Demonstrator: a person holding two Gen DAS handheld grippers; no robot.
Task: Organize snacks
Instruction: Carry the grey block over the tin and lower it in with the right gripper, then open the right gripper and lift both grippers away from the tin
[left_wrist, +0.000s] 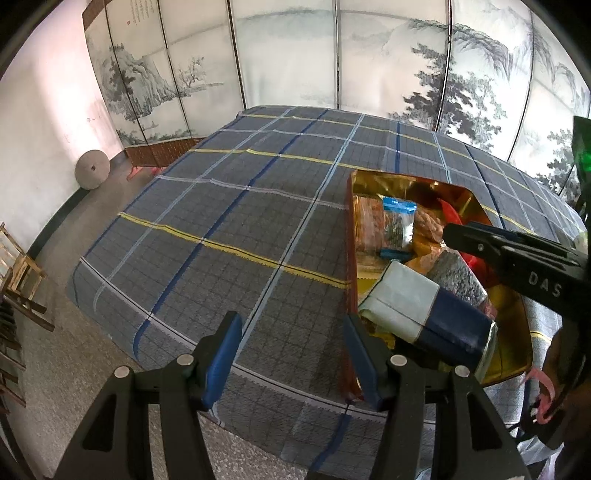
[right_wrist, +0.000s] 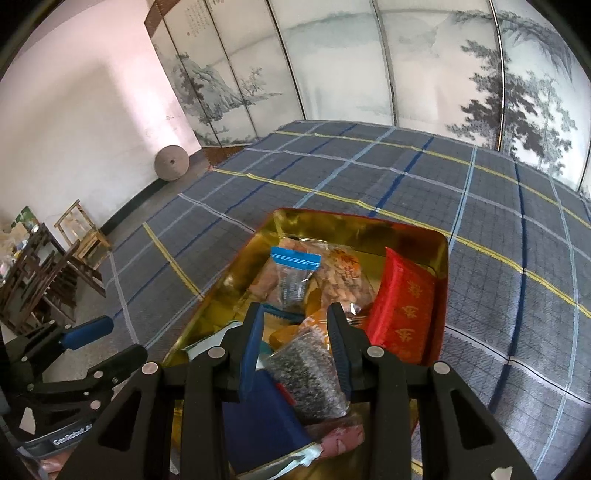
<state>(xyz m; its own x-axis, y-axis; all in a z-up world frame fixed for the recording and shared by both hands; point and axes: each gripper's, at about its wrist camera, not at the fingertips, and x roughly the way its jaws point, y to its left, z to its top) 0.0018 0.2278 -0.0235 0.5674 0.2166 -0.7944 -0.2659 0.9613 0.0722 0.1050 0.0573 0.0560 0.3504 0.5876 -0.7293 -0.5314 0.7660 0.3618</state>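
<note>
The snacks sit piled in a gold-lined tin (right_wrist: 441, 266) on the plaid-covered counter (left_wrist: 221, 221), so the gathering looks largely done. What seems left is tidying the heap, since the packets overlap at odd angles and no loose snack shows on the cloth in either view.

The right gripper (right_wrist: 297, 328) hangs over the tin with its jaws partly open, straddling a dark speckled packet (right_wrist: 310, 376) that lies between the blue pads. Whether the pads touch it I cannot tell; it looks framed rather than pinched. The left gripper (left_wrist: 291, 354) is wide open and holds nothing, poised above bare cloth just at 9 o'clock of the tin's near corner.

Within the tin, a blue-sealed clear bag (right_wrist: 293, 280) lies toward 12 o'clock, a red packet with gold characters (right_wrist: 402, 310) stands against the 3 o'clock wall, and a navy-and-white packet (left_wrist: 428, 310) rests at the 6 o'clock end.

The right wrist view shows the red packet's full face and the orange wrappers beneath the pile; in the left wrist view the right gripper's arm hides most of them. The left wrist view, in turn, shows the navy-and-white packet whole and the tin's outer left wall (left_wrist: 349, 258).
</note>
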